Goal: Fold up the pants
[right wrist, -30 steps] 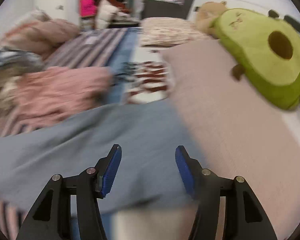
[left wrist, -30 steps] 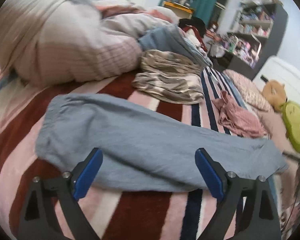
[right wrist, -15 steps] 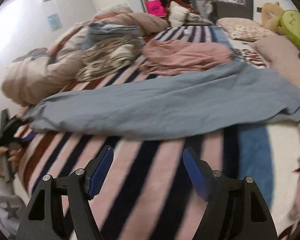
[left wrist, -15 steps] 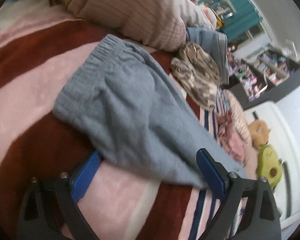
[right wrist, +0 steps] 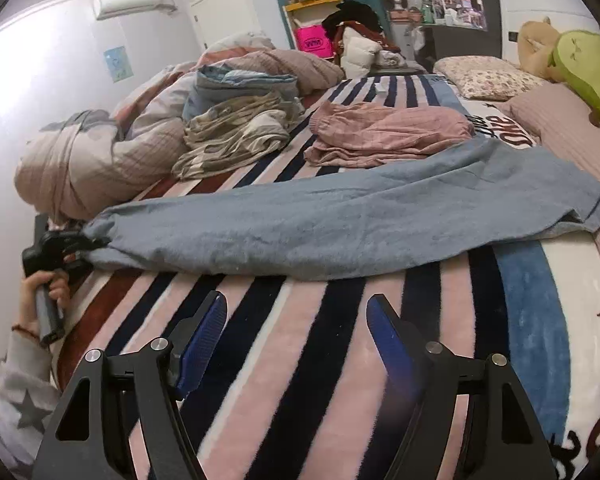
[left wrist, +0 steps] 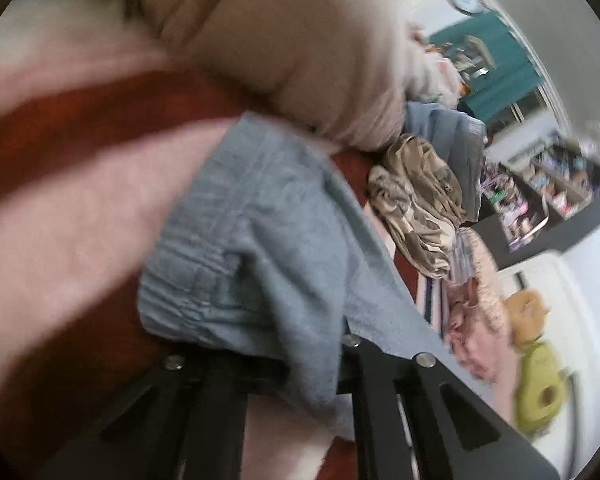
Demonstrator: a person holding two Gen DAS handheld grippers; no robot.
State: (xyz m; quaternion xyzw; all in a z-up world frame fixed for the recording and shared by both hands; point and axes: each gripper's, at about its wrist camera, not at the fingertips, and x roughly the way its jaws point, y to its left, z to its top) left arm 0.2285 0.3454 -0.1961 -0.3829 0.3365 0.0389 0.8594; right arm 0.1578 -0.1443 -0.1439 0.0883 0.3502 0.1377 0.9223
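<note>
Grey-blue pants (right wrist: 340, 224) lie stretched across the striped bed blanket (right wrist: 300, 360), waistband at the left, leg ends at the right. In the left wrist view the waistband (left wrist: 228, 264) is bunched between my left gripper's (left wrist: 260, 364) jaws, which are shut on it; the pads are hidden under cloth. The right wrist view shows that gripper (right wrist: 82, 250) at the waistband end. My right gripper (right wrist: 296, 336) is open and empty, hovering over the blanket in front of the pants' middle.
Pink pants (right wrist: 384, 132) and a beige patterned garment (right wrist: 232, 132) lie behind the blue pants. A rolled duvet (right wrist: 88, 160) sits at the left. An avocado plush (right wrist: 584, 72) and pillows (right wrist: 488, 78) are at the right.
My left gripper moved onto the waistband and closed on it, lifting the cloth. My right gripper pulled back from the leg end; the pants now lie farther from it.
</note>
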